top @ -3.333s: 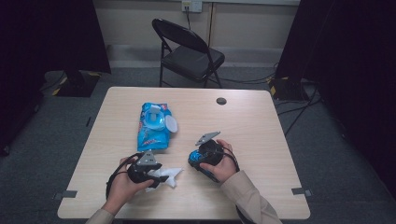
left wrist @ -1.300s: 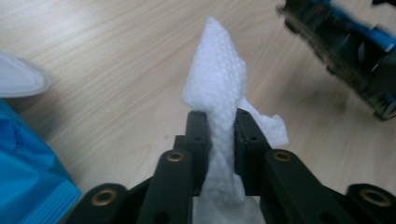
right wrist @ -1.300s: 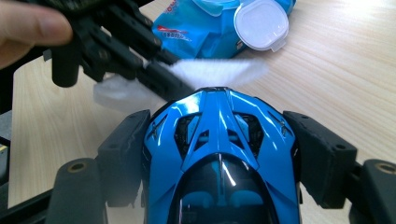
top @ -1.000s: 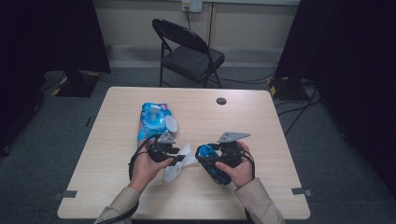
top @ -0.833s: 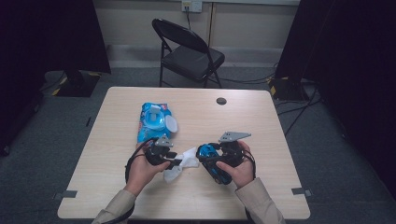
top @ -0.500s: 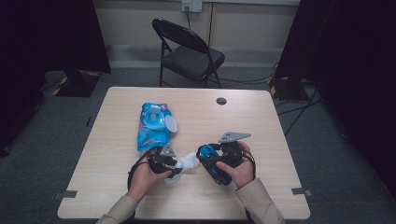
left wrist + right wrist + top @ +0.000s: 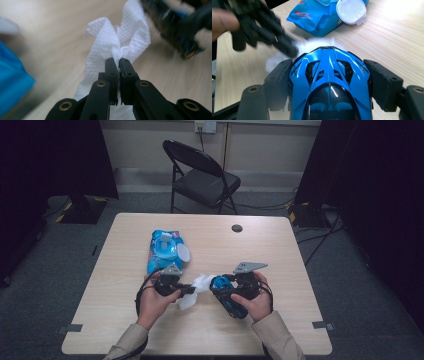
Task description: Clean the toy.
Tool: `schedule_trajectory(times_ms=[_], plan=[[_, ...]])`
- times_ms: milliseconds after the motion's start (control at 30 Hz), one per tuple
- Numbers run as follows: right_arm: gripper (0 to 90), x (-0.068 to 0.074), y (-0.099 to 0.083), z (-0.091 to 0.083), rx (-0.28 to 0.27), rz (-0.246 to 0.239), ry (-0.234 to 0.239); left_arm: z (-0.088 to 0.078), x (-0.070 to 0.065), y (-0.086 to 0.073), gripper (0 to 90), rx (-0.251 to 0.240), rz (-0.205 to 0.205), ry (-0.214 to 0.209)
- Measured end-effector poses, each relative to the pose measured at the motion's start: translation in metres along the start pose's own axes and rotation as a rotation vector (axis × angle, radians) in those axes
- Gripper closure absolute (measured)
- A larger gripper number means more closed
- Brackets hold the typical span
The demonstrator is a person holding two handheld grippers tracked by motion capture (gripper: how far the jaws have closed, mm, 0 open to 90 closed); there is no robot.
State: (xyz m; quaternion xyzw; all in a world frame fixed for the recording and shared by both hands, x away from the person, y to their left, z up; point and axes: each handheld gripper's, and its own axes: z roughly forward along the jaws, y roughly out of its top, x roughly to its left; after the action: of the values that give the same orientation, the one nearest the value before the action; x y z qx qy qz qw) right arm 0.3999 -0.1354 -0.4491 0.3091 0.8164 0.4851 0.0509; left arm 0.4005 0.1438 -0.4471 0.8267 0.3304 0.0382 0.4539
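A blue toy car sits between the pads of my right gripper, nose pointing away, and the gripper is shut on its sides. In the high view the car is held just above the table's front middle by the right gripper. My left gripper has just been closing and is now shut on a crumpled white wipe. From the left, the left gripper holds the wipe against the car's nose. The wipe shows just past the car's front.
A blue wipes pack with its round white lid flipped open lies on the wooden table behind my left hand. A small black disc sits near the far edge. A folding chair stands beyond the table.
Both hands have come together at the front middle of the table. My left gripper brought the wipe to the car's nose and its jaws pinched tighter. The right hand stays still.
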Motion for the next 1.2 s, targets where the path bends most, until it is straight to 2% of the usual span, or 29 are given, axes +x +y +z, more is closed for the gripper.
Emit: schedule_trajectory(times_ms=[33, 67, 200, 267, 367, 433, 533, 667, 1000, 1200], plan=[[26.2, 0.000, 0.000, 0.000, -0.001, -0.002, 0.000, -0.010, 0.000, 0.013, 86.4, -0.054, -0.008, -0.023], [26.2, 0.000, 0.000, 0.000, 0.000, -0.003, 0.002, -0.013, 0.000, 0.018, 86.4, -0.073, -0.013, -0.036], [26.2, 0.002, 0.000, 0.002, 0.003, -0.008, 0.008, -0.009, -0.005, 0.034, 86.3, -0.070, 0.000, -0.053], [26.2, 0.006, 0.002, 0.003, 0.004, -0.020, 0.017, -0.005, -0.006, 0.037, 86.2, -0.074, -0.005, -0.060], [26.2, 0.009, 0.005, 0.003, -0.003, -0.031, 0.028, 0.012, -0.011, 0.044, 86.1, -0.053, -0.015, -0.099], [26.2, 0.010, 0.005, 0.003, -0.002, -0.035, 0.027, 0.018, -0.015, 0.045, 86.1, -0.043, -0.009, -0.093], [26.2, 0.007, 0.003, 0.002, 0.005, -0.028, 0.018, 0.019, -0.015, 0.044, 86.1, -0.048, -0.018, -0.109], [26.2, 0.002, 0.001, 0.001, 0.001, -0.012, 0.007, 0.016, -0.016, 0.042, 86.2, -0.034, -0.016, -0.120], [26.2, 0.001, 0.002, -0.001, -0.010, -0.006, -0.006, 0.008, -0.021, 0.031, 86.2, -0.014, 0.002, -0.159], [26.2, 0.000, 0.003, -0.003, -0.023, 0.004, -0.017, 0.006, -0.025, 0.022, 86.2, 0.002, -0.001, -0.197]])
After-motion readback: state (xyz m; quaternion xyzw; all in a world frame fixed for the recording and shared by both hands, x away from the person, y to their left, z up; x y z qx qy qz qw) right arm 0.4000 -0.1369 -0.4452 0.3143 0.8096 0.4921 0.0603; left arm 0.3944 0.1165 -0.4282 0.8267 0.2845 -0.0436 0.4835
